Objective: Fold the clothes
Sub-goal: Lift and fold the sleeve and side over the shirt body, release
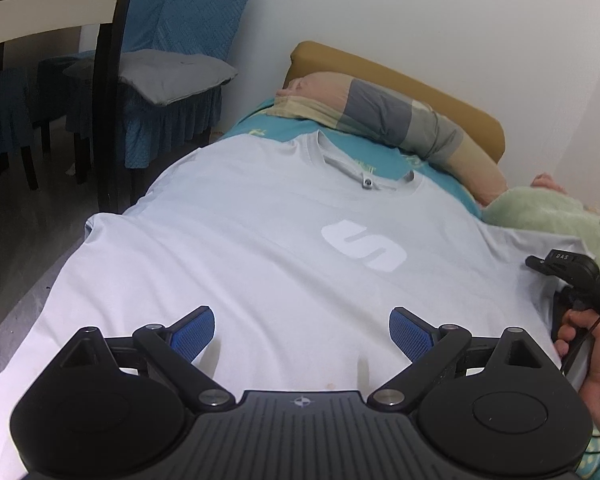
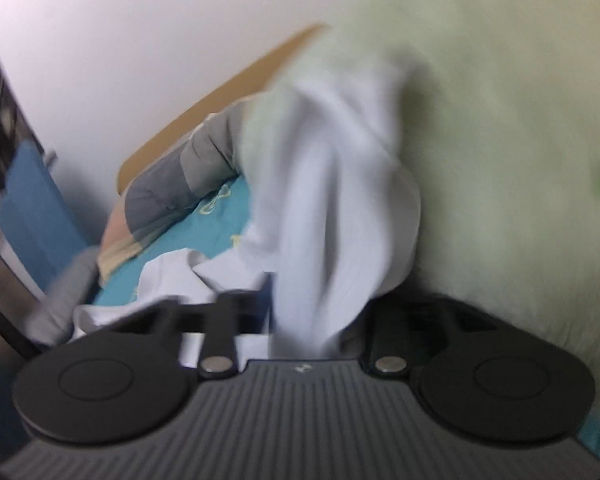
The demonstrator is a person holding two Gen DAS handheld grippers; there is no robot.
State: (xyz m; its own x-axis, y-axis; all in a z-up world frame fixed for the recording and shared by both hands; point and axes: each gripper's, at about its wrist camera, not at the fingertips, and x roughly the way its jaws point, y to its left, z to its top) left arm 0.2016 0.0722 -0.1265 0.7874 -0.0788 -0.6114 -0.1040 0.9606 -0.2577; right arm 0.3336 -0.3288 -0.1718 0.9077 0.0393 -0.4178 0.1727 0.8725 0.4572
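Observation:
A pale grey-blue T-shirt (image 1: 259,248) with a white logo lies spread flat, front up, on the bed, collar toward the pillow. My left gripper (image 1: 302,334) hovers over its lower part, open and empty, blue pads wide apart. My right gripper (image 1: 560,268) shows at the shirt's right edge, held by a hand. In the blurred right wrist view, my right gripper (image 2: 316,312) is shut on a bunched fold of the T-shirt (image 2: 332,200), lifted up; its fingertips are hidden by the cloth.
A striped pillow (image 1: 384,108) and brown headboard (image 1: 420,92) lie at the bed's far end. A green fleece blanket (image 1: 552,216) lies at the right by the wall. A blue-covered chair (image 1: 167,80) and dark table leg (image 1: 107,120) stand left of the bed.

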